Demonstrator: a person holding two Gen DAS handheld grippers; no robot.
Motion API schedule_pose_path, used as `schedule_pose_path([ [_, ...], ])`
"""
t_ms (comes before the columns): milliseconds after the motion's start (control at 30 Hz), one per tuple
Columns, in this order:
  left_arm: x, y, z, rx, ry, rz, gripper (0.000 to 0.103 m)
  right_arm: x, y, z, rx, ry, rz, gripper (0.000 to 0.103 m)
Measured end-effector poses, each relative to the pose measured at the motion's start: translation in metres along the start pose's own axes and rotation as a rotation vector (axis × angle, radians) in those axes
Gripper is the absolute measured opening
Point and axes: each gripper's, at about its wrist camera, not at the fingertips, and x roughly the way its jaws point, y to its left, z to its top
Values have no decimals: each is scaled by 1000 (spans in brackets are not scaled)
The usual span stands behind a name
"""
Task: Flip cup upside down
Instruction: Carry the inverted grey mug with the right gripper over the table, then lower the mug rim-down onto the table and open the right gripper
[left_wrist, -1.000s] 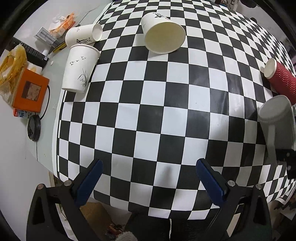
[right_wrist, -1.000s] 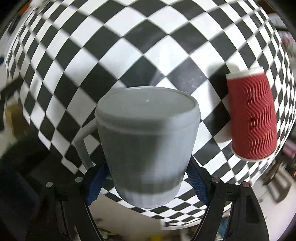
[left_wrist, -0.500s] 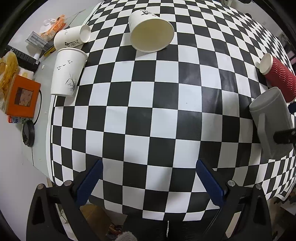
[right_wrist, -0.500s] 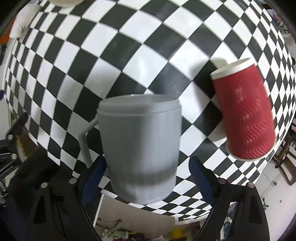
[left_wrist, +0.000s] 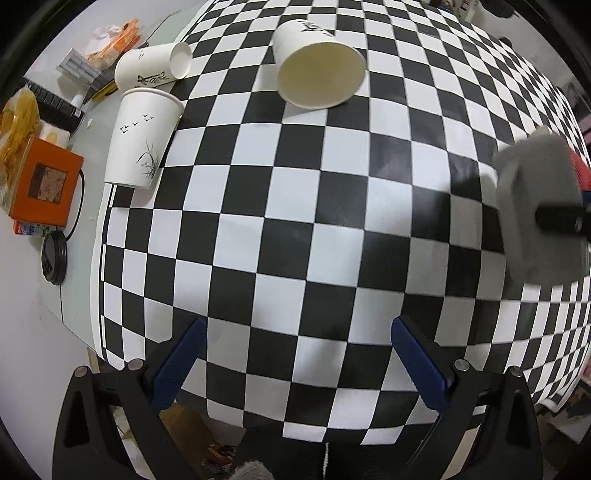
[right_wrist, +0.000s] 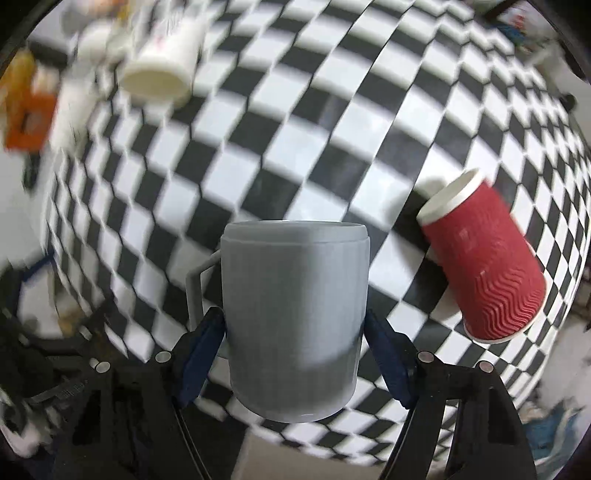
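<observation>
Above the checkered counter (right_wrist: 332, 122): R gripper (right_wrist: 295, 354) jaws clamp gray mug (right_wrist: 293, 317); handle seen in R view only. L gripper (left_wrist: 295, 365) jaws wide, holding nothing.

paper cups (left_wrist: 320, 70) on checkered table (left_wrist: 280, 206)

Checkered counter (left_wrist: 295, 221): white paper cup (left_wrist: 317, 66) on its side; red ribbed cup (right_wrist: 484, 273) likewise. At left edge, two printed cups (left_wrist: 142, 138), orange box (left_wrist: 44, 184), black lid (left_wrist: 54, 253).
</observation>
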Motion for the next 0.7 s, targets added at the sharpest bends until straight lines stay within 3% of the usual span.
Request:
schedule_pose_path([
  [167,8,8,17,-27,3,-5,102,-28,-9,0,149,-330,20,79],
  [267,15,6,27,-19,2,7,102,-24,-6,-9,237,-498,51,79],
  [400,21,3,32,-15,6,-2,102,-4,7,-25,308,-669,23,79],
  [533,20,-5,27,-1,4,10,102,11,24,-41,313,-754,-29,79],
  [700,15,-11,13,22,-11,24,102,16,38,-65,265,-739,-73,79],
])
